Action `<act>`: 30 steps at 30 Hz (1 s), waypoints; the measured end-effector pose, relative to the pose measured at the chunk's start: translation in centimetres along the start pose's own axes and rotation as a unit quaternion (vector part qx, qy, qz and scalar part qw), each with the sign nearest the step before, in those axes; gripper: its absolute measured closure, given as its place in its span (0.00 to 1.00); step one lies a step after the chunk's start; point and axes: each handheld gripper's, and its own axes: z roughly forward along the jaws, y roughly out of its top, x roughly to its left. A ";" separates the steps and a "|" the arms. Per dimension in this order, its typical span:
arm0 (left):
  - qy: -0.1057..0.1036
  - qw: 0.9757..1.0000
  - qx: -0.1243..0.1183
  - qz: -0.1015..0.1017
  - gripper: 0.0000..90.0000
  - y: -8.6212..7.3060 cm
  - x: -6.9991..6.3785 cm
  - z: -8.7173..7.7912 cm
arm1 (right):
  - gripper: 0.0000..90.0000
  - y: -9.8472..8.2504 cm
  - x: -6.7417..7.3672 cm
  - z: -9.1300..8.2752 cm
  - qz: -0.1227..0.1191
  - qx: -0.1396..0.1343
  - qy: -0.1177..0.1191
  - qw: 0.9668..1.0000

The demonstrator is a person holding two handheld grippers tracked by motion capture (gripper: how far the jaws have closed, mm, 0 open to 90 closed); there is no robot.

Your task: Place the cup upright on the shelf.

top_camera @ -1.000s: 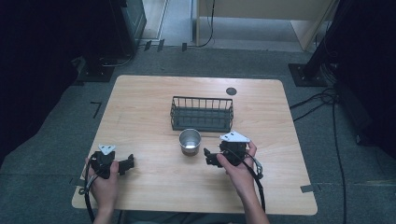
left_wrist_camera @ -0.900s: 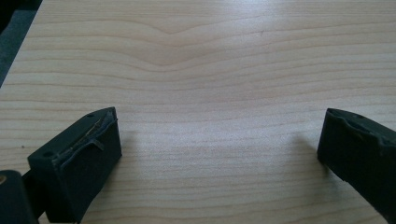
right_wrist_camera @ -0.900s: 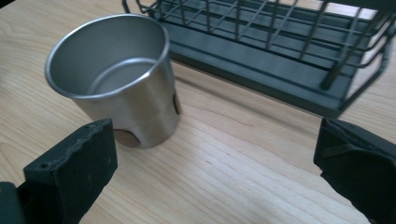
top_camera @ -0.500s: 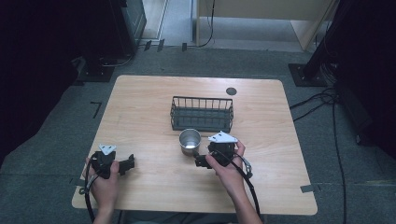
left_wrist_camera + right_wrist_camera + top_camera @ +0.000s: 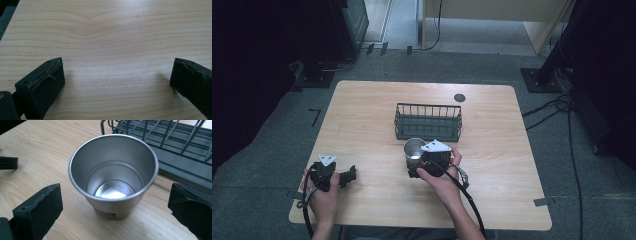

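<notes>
Right now the steel cup [image 5: 113, 176] stands upright and empty on the wooden table [image 5: 362, 125], a little toward your edge from the middle, just in front of the black wire basket [image 5: 428, 121]. Your right gripper view looks down into it: you can see the shiny bottom, a rim that is not touched by either jaw, and the basket's near wall just behind it. The high view adds what that close view cannot, namely that cup [image 5: 413, 148] and basket sit near the table's centre with bare wood all around.

Your right gripper [image 5: 113, 220] has its jaws spread wide, one on each side of the cup and short of it, holding nothing. From above, that gripper [image 5: 419, 167] sits on the near side of the cup, its grey plate partly covering it.

Your left gripper [image 5: 343, 177] rests near the table's near left corner, well apart from the cup. Its own view shows both jaws wide apart over plain wood grain, with nothing between them [image 5: 116, 85].
</notes>
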 end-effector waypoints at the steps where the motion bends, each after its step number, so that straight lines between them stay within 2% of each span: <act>1: 0.000 1.000 0.000 0.000 0.00 0.0 0.0 0.0 | 0.00 0.0 0.1 0.3 0.003 0.000 -0.004 1.000; 6: 0.000 1.000 0.000 0.000 0.00 0.0 0.0 0.0 | 0.00 0.3 0.4 1.4 0.011 -0.006 -0.001 1.000; 7: 0.000 1.000 0.000 0.000 0.00 0.0 0.0 0.0 | 0.00 0.5 0.6 1.7 0.012 -0.008 -0.013 1.000; 15: -0.002 1.000 -0.001 0.000 0.00 0.0 0.0 0.0 | 0.00 0.5 0.7 3.2 0.016 0.000 -0.030 0.999; 19: -0.002 1.000 0.000 0.002 0.00 0.0 0.0 0.0 | 0.08 0.5 0.9 3.6 0.019 -0.003 -0.045 0.999; 23: -0.003 1.000 0.000 0.002 0.00 0.0 0.0 0.0 | 0.19 0.6 1.2 3.7 0.006 -0.008 -0.052 0.999; 30: -0.003 1.000 0.000 0.003 0.00 0.0 0.0 0.0 | 0.20 0.9 0.8 3.1 0.005 -0.006 -0.059 0.998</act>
